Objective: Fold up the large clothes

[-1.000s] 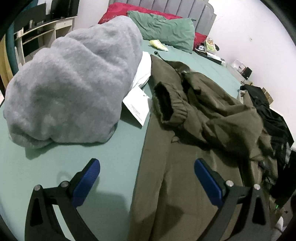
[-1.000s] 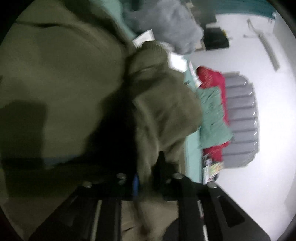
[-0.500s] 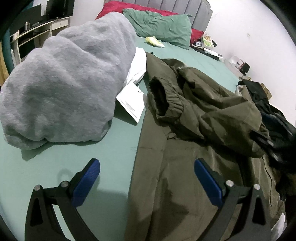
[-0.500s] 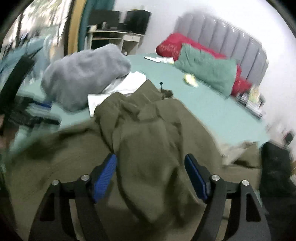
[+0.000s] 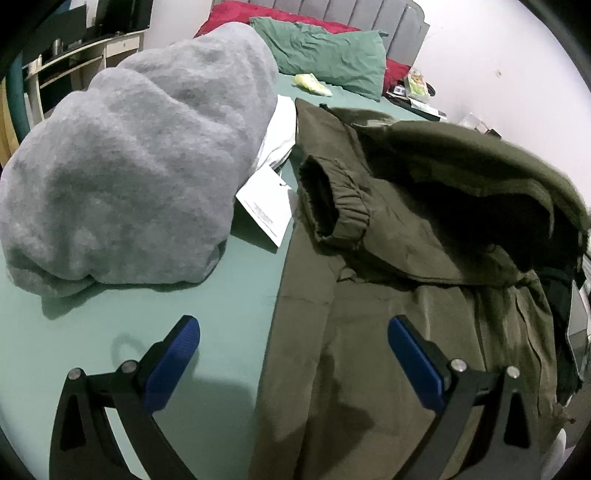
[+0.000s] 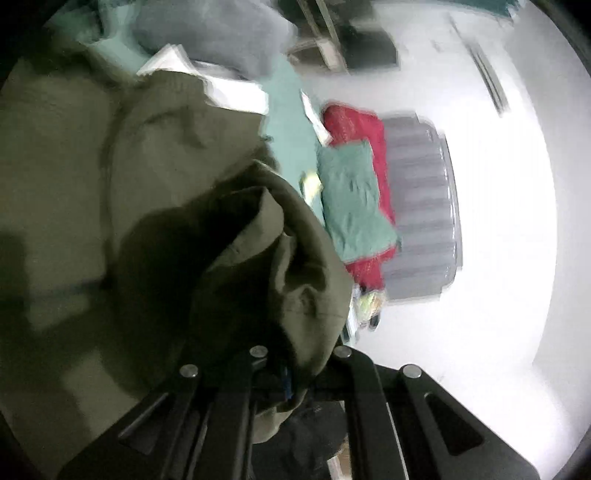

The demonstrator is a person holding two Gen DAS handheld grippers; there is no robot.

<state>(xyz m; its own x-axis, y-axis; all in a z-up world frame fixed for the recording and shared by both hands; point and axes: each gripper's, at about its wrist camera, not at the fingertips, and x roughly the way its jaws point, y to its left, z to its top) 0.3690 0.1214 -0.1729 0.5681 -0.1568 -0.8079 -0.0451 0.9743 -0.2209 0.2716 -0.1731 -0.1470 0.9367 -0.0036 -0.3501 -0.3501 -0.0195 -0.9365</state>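
An olive-green jacket (image 5: 388, 295) lies spread on the green bedsheet (image 5: 207, 295), one elastic cuff (image 5: 332, 210) turned toward me. Its right side is raised in a dark fold (image 5: 480, 173). My left gripper (image 5: 293, 354) hovers open over the jacket's left edge, blue pads (image 5: 173, 358) wide apart with nothing between them. In the right wrist view, which is rolled sideways and blurred, my right gripper (image 6: 295, 380) has its jaws closing tight on a bunched fold of the jacket (image 6: 280, 266), and the pads are buried in the fabric.
A big grey fleece blanket (image 5: 129, 166) is heaped at the left, with a white paper tag (image 5: 266, 210) beside it. A green pillow (image 5: 332, 55) and a red one lean on the grey headboard (image 5: 325, 11). Black clothes (image 5: 557, 291) lie at the right edge.
The right gripper opened over the jacket, then clamped on a fold again and rolled sideways. The jacket's right side has risen. The left gripper stayed open and still.
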